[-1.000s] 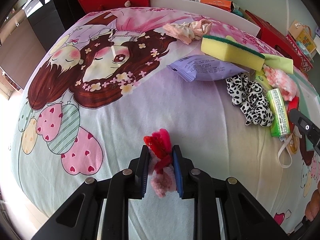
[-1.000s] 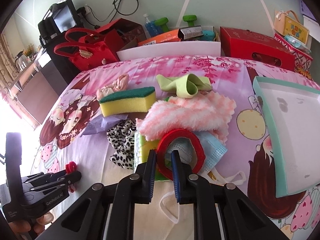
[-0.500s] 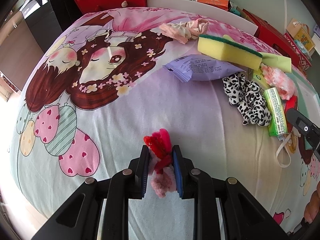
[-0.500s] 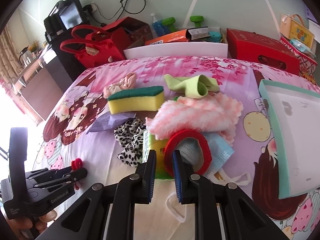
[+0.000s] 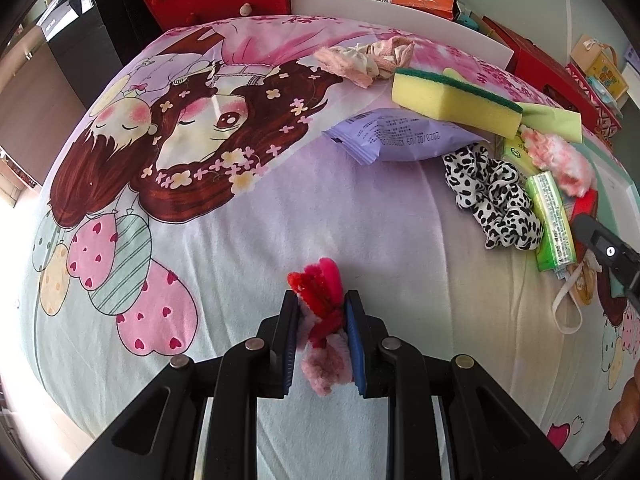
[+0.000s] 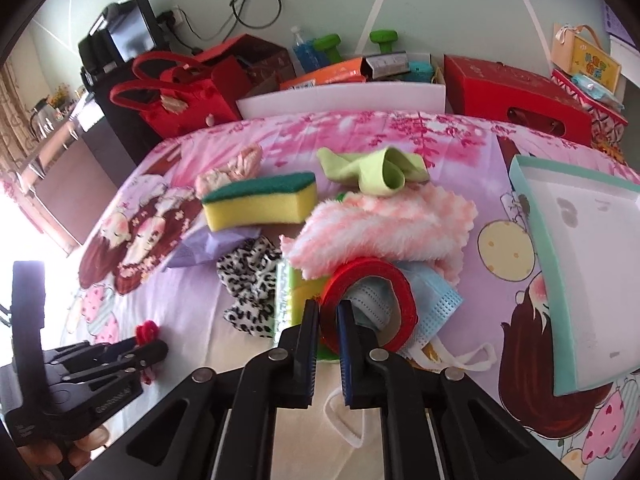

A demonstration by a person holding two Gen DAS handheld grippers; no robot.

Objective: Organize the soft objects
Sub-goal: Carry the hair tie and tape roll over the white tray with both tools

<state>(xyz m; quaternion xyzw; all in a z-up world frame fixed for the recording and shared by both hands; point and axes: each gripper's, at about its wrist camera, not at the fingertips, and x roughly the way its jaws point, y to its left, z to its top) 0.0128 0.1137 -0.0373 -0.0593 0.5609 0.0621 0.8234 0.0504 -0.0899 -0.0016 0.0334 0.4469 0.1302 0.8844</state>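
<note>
My left gripper [image 5: 320,304] is shut on a fuzzy red and pink bundle [image 5: 324,280], held low over the cartoon-print bedspread [image 5: 360,220]. In the right wrist view that left gripper [image 6: 152,350] sits at the lower left. My right gripper [image 6: 328,312] is closing its jaws on the near rim of a red ring [image 6: 396,280], and the pads pinch it. The ring rests on a blue face mask [image 6: 436,300]. Just behind lie a pink-white fluffy cloth [image 6: 380,224], a yellow sponge [image 6: 260,204], a green cloth [image 6: 376,168] and a leopard scrunchie [image 6: 248,280].
A teal-edged white tray [image 6: 580,240] lies on the bed to the right. A purple packet [image 5: 392,136], a pink scrunchie [image 5: 360,60] and a green tissue pack [image 5: 552,220] sit in the pile. Red bags and boxes [image 6: 516,96] line the far bed edge.
The right gripper's jaws have narrowed onto the near rim of the red ring. The left gripper still holds the fuzzy bundle in the same place.
</note>
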